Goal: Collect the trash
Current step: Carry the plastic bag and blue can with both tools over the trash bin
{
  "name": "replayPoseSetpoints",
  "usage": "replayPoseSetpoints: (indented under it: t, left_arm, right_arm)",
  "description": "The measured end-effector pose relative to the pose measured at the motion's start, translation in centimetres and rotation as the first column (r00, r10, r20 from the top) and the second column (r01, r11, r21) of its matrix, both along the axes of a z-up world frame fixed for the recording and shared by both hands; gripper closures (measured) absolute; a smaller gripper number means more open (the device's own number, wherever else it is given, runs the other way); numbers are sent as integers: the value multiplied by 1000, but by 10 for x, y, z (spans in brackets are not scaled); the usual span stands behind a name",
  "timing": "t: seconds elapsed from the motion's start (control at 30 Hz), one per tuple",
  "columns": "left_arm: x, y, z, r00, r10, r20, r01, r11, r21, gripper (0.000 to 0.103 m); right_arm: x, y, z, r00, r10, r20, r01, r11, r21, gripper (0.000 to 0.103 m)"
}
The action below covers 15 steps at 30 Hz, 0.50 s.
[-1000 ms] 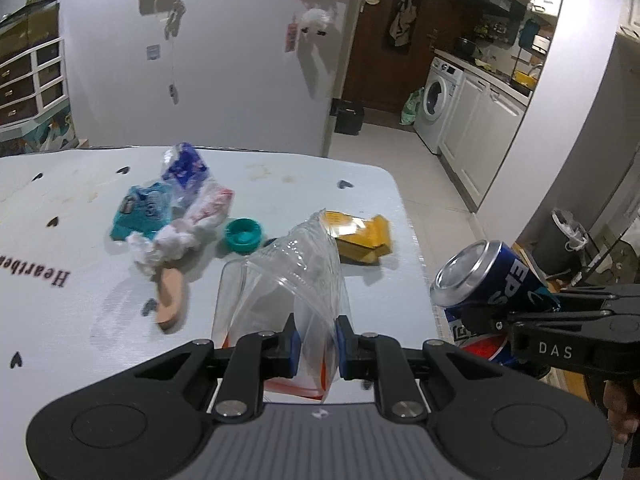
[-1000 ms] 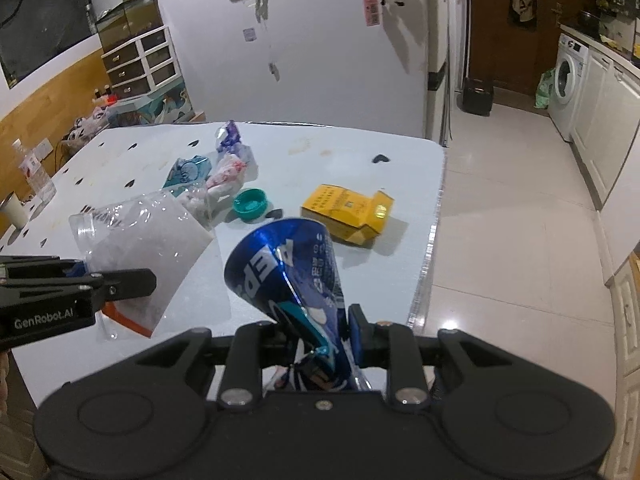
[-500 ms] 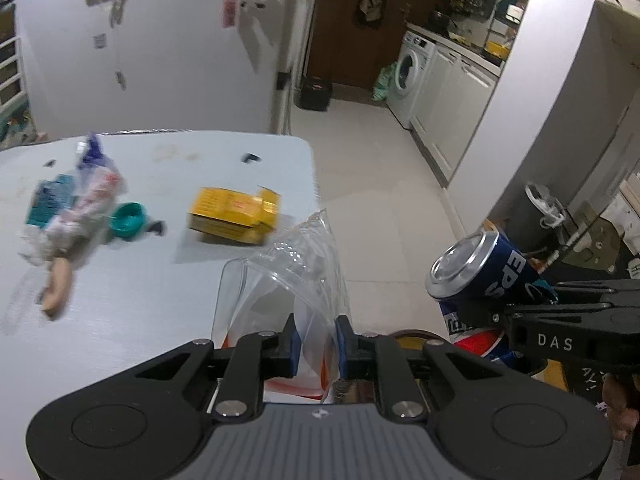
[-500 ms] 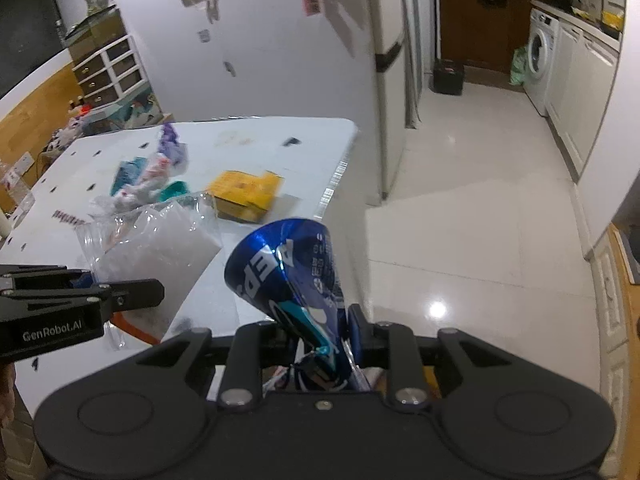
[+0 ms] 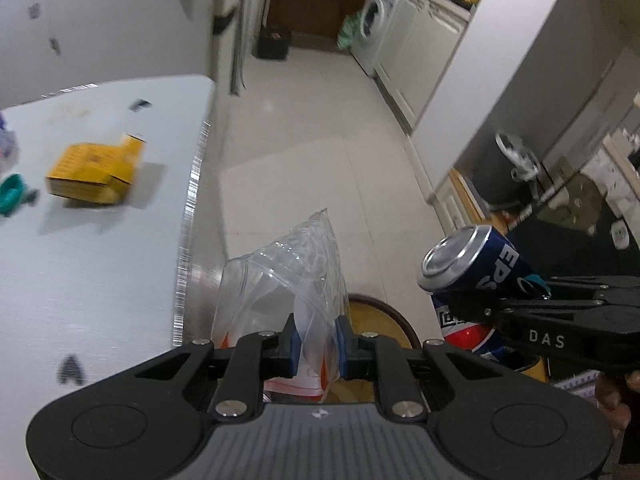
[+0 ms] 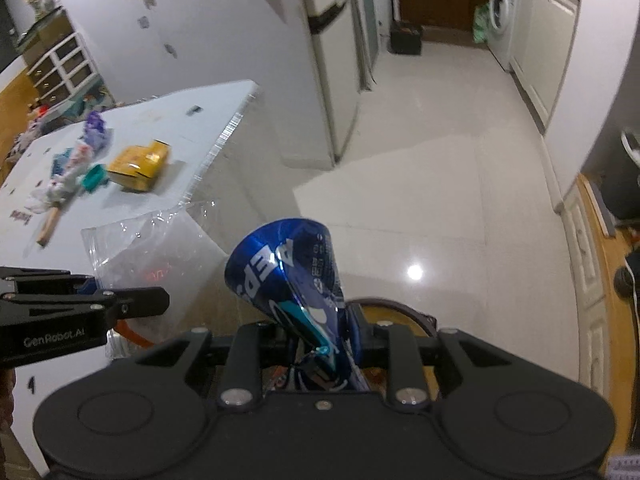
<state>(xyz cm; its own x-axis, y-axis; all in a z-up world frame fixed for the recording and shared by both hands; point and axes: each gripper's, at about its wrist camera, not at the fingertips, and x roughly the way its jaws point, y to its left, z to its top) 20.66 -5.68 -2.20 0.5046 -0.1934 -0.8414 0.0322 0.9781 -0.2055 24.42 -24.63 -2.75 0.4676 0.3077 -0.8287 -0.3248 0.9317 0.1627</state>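
A pale tiled floor (image 6: pixel 420 200) runs back past a fridge (image 6: pixel 332 60) to a washing machine (image 6: pixel 502 12), and a white table (image 5: pixel 100 240) fills the left side of both views. Beyond the table's edge, low between the two tools, the dark rim of a round brown bin (image 5: pixel 384 312) shows — both grippers hang above it, clear of the tabletop. The left gripper (image 5: pixel 316 338) is pinched tight on a clear zip bag (image 5: pixel 288 276), which stands up out of its blue pads. The right gripper (image 6: pixel 320 336) is narrowed onto the crushed waist of a blue Pepsi can (image 6: pixel 288 264), the can's top flaring away from the camera. Left behind on the table: a yellow carton (image 6: pixel 138 162), a teal cap (image 6: pixel 94 176) just beside it, and a heap of crumpled wrappers (image 6: pixel 76 160) — details blurred.
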Motion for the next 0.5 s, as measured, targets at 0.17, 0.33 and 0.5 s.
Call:
replayPoseSetpoints:
  t: [0.17,0.33,0.5]
  left_arm:
    - [19,-23,-30,996,-48,-78,48,999,-10,85]
    - [35,-45,-68,981,-91,-169,89,996,-17,85]
    - [46,-65,-108,959,-136,-249,134,991,-25,85]
  right_arm:
    - [7,-27,-32,996,-57,-63,56,998,-6,77]
    - [11,-48,-65,985,-116,-125,113,993,-24,77]
    - [16,-62,-101,965,-180,-189,176,984,-34,77]
